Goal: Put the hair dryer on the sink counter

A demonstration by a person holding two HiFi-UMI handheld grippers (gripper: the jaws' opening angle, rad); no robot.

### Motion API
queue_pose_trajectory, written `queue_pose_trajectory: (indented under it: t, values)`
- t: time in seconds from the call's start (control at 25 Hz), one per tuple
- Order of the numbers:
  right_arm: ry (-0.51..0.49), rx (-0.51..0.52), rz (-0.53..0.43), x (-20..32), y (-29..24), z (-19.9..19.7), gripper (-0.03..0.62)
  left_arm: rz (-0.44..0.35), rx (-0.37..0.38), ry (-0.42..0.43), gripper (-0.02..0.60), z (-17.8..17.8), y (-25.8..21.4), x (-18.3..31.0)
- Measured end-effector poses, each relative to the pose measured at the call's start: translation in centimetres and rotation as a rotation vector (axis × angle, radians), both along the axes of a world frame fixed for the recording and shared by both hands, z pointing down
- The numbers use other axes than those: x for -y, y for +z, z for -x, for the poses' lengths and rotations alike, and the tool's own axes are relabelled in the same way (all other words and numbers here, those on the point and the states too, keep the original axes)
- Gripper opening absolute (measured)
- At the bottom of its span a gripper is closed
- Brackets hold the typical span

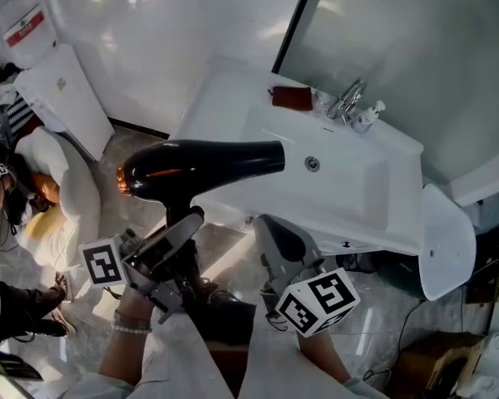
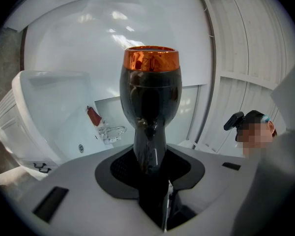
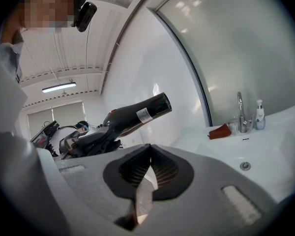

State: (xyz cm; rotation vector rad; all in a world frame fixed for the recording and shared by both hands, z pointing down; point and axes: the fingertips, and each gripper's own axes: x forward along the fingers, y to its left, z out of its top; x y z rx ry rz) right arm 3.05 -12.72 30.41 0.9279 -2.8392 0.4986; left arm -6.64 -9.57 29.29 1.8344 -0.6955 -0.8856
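Left gripper (image 1: 176, 238) is clamped on the handle of the black hair dryer (image 1: 201, 166), its jaws held partway apart by that handle. The dryer is carried in the air just off the front-left corner of the white sink counter (image 1: 233, 106), clear of its surface, with the barrel roughly level, the nozzle toward the sink and the orange-ringed rear end pointing away from it. Right gripper (image 1: 274, 235) hangs just in front of the sink's near edge with its jaws pressed together on nothing; along the sink's back edge stand a faucet (image 1: 347, 100), a small bottle (image 1: 368, 116) and a reddish-brown item (image 1: 292, 97).
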Motion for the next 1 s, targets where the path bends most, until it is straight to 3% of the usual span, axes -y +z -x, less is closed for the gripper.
queue_pose_trajectory:
  t: [0.56, 0.8, 1.0]
  values:
    - [0.062, 0.0, 0.005, 5.1, -0.3, 3.6, -0.002, 0.032, 0.002, 0.111, 0.141, 3.1, 1.1, 6.9]
    - [0.111, -0.018, 0.04, 9.4, 1.1, 5.1, -0.002, 0.072, -0.014, 0.165, 0.141, 4.5, 2.8, 12.4]
    - [0.142, -0.027, 0.054, 9.3, 1.5, 5.9, -0.002, 0.081, 0.0, 0.205, 0.141, 4.7, 3.5, 13.2]
